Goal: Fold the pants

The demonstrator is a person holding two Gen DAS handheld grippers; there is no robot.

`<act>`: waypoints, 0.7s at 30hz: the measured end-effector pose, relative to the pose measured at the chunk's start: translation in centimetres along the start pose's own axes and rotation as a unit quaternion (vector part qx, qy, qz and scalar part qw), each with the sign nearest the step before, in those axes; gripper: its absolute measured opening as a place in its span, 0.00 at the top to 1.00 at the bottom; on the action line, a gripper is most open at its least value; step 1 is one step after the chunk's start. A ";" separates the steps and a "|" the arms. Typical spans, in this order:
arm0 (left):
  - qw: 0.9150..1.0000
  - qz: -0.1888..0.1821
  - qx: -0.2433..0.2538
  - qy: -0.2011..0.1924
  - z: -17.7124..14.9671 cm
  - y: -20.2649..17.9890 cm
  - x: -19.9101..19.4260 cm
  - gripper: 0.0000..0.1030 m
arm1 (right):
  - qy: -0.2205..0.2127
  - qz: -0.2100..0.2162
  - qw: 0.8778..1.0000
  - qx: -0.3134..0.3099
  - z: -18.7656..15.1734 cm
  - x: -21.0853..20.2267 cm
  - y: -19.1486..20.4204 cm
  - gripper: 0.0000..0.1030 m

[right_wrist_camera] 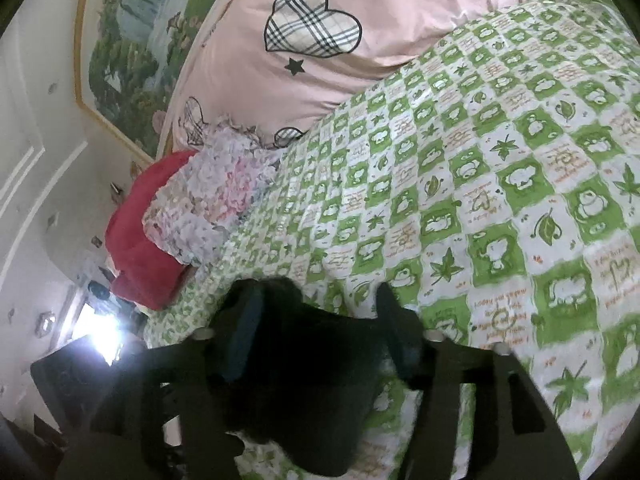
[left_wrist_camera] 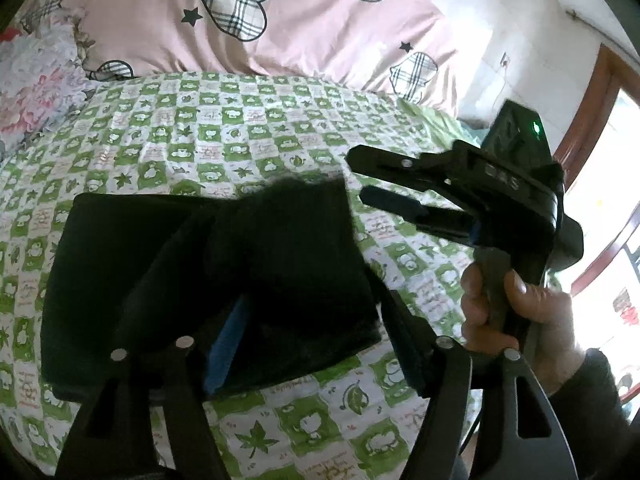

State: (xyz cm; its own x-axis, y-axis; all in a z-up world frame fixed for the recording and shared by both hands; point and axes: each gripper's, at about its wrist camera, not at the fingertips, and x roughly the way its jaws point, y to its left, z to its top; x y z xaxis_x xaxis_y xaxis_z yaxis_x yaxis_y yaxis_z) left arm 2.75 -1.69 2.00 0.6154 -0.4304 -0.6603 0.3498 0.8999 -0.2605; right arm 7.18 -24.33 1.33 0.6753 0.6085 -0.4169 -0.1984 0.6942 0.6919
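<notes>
On a green-checked bedspread (left_wrist_camera: 240, 148), black pants (left_wrist_camera: 168, 280) are seen folded into a compact bundle between the spread fingers of the left gripper (left_wrist_camera: 316, 336), while the right gripper (left_wrist_camera: 362, 176), also parted, hovers alongside; edges would best be squared before release.

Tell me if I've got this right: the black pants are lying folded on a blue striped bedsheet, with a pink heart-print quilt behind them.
Not quite. The bedsheet is green and white checked, not blue striped, as the left wrist view shows. The black pants do lie folded on it, with the pink heart-print quilt behind.
</notes>
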 end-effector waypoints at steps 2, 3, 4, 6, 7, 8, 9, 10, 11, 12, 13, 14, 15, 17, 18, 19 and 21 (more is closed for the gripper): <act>1.000 -0.006 -0.005 -0.005 0.1 0.3 -0.6 0.30 | -0.010 0.001 1.000 -0.002 -0.3 -0.6 0.6 0.28; 1.000 -0.007 -0.008 -0.008 0.1 0.4 -1.0 0.29 | -0.014 -0.002 1.000 -0.003 -0.5 -0.8 1.0 0.26; 1.000 -0.008 -0.010 -0.011 0.1 0.6 -1.2 0.29 | -0.016 -0.005 1.000 -0.004 -0.6 -0.9 1.2 0.24; 1.000 -0.010 -0.015 -0.016 0.2 0.9 -1.8 0.29 | -0.019 -0.012 1.000 -0.006 -0.9 -1.1 1.8 0.24; 1.000 -0.009 -0.018 -0.018 0.2 1.1 -2.0 0.28 | -0.020 -0.016 1.000 -0.007 -1.0 -1.1 2.0 0.24; 0.999 -0.009 -0.024 -0.021 0.2 1.5 -2.3 0.28 | -0.020 -0.021 1.000 -0.007 -1.1 -1.1 2.3 0.23; 0.999 -0.009 -0.028 -0.022 0.3 1.7 -2.5 0.28 | -0.019 -0.025 0.999 -0.009 -1.3 -1.1 2.5 0.23; 0.999 -0.009 -0.031 -0.023 0.2 1.9 -2.7 0.28 | -0.019 -0.028 0.999 -0.010 -1.4 -1.1 2.8 0.23; 0.999 -0.008 -0.037 -0.024 0.2 2.2 -2.9 0.28 | -0.018 -0.031 0.999 -0.011 -1.6 -1.1 2.9 0.22; 0.999 -0.007 -0.041 -0.026 0.2 2.5 -3.1 0.28 | -0.017 -0.035 0.999 -0.012 -1.7 -1.1 3.1 0.22; 0.999 -0.006 -0.045 -0.028 0.2 2.8 -3.3 0.28 | -0.017 -0.038 0.999 -0.013 -1.8 -1.1 3.3 0.22; 0.998 -0.005 -0.050 -0.030 0.2 3.2 -3.5 0.28 | -0.014 -0.041 0.999 -0.014 -2.0 -1.0 3.5 0.22; 0.998 -0.005 -0.055 -0.033 0.2 3.6 -3.8 0.28 | -0.013 -0.043 0.999 -0.015 -2.1 -1.0 3.6 0.22; 0.997 -0.003 -0.062 -0.038 0.1 4.2 -4.3 0.27 | -0.013 -0.052 0.998 -0.017 -2.4 -1.1 4.0 0.21; 0.997 -0.001 -0.066 -0.042 0.1 4.5 -4.6 0.26 | -0.013 -0.057 0.998 -0.018 -2.5 -1.1 4.2 0.20; 0.997 0.000 -0.069 -0.045 0.1 4.8 -4.9 0.26 | -0.013 -0.063 0.998 -0.018 -2.6 -1.2 4.4 0.19; 0.996 0.005 -0.078 -0.050 0.1 5.7 -5.4 0.26 | -0.016 -0.076 0.997 -0.021 -2.9 -1.3 4.9 0.17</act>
State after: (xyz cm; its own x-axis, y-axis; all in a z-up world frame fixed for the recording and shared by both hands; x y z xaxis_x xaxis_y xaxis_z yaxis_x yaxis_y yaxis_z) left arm 1.43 5.74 4.16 0.6886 -0.4198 -0.5912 0.2350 0.9005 -0.3657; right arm 3.23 -20.62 3.55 0.7225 0.4831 -0.4946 -0.1212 0.7928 0.5973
